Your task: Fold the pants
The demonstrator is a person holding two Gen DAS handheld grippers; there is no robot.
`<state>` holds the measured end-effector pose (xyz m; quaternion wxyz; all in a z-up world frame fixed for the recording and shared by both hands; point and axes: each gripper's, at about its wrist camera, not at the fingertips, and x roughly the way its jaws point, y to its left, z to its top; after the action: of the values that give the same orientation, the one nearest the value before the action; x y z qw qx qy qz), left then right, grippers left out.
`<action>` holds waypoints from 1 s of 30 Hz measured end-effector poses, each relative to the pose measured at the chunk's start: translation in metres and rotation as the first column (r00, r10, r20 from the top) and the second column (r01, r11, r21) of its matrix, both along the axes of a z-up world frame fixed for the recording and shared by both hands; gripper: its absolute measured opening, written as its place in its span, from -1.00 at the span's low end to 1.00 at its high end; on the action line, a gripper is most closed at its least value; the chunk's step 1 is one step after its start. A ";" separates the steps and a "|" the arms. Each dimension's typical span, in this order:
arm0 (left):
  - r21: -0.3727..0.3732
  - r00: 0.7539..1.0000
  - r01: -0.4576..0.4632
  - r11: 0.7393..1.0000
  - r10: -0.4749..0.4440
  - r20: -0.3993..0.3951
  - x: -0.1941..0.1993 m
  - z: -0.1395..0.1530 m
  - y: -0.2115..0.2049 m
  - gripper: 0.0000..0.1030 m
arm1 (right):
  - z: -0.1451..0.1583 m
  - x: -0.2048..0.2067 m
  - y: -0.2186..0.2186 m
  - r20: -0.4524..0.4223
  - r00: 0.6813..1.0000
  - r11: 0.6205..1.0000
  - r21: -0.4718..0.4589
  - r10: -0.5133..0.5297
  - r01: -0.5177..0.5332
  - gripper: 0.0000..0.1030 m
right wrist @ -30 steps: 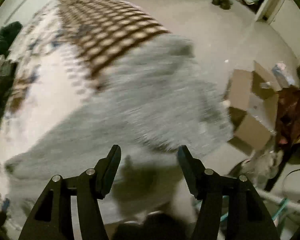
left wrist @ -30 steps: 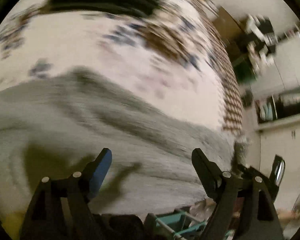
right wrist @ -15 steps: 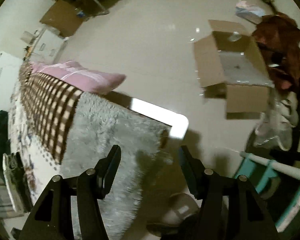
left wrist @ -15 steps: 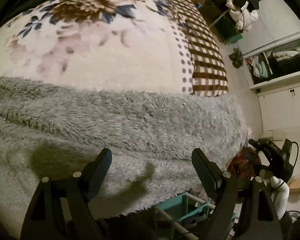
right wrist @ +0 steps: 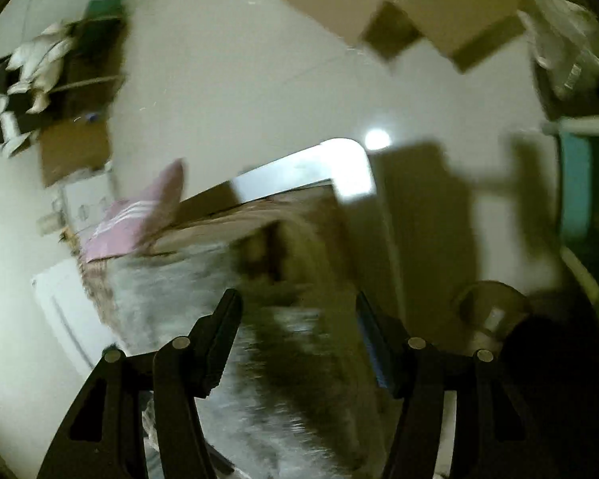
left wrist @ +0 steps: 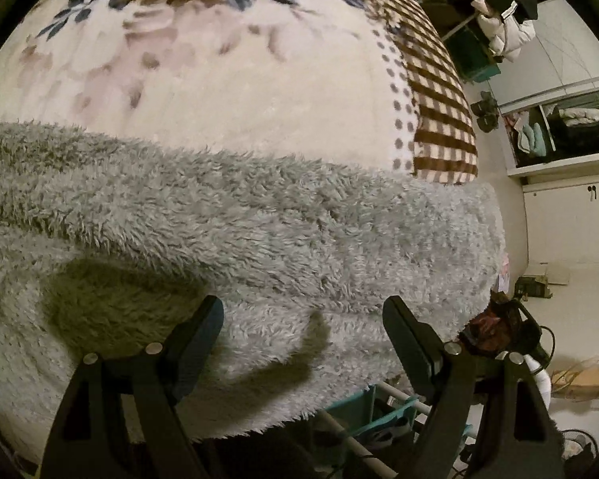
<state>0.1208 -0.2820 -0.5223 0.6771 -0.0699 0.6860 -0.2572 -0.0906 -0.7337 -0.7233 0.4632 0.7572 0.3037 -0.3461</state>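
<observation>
Grey fuzzy pants [left wrist: 259, 239] sprawled on the bed [left wrist: 219, 92]; left gripper [left wrist: 303, 315] and right gripper [right wrist: 297, 311] both angled down, jaws apart, holding nothing.

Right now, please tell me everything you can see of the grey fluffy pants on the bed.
The grey fluffy pants look like thick, shaggy fleece, pale grey. They lie spread flat across the floral blanket, with a long raised fold or seam running across them. One end reaches the bed's edge beside the brown checked border. The near edge hangs slightly over the bed. The left gripper hovers open above them, casting a shadow; nothing grips the cloth. No waistband or leg openings are clearly visible.
</observation>
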 end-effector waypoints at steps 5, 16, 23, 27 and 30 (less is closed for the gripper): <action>-0.001 1.000 0.011 1.000 -0.011 -0.009 0.000 -0.004 -0.007 0.57 | -0.010 0.029 0.008 0.021 0.991 0.991 -0.010 0.133 -0.133 0.05; -0.010 0.999 0.035 0.999 -0.035 -0.027 0.002 -0.010 -0.024 0.57 | 0.050 0.036 -0.001 -0.010 0.987 0.955 -0.251 0.162 -0.159 -0.85; 0.019 0.993 0.112 0.994 -0.111 -0.033 0.001 -0.025 -0.038 0.57 | 0.078 0.017 -0.038 0.094 0.978 0.920 -0.368 0.184 -0.138 -0.86; 0.013 0.991 0.121 0.993 -0.121 -0.057 0.004 -0.043 -0.039 0.77 | 0.062 0.020 -0.026 0.110 0.955 0.928 -0.289 0.275 -0.234 0.69; -0.024 0.990 0.112 0.993 -0.114 -0.078 0.007 -0.049 -0.041 1.00 | 0.028 0.020 0.001 0.163 0.939 0.945 -0.178 0.303 -0.274 0.79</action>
<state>0.1281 -0.3230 -0.5709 0.6331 -0.0475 0.7124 -0.2989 -0.0705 -0.7328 -0.6957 0.5924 0.6958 0.3392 -0.2233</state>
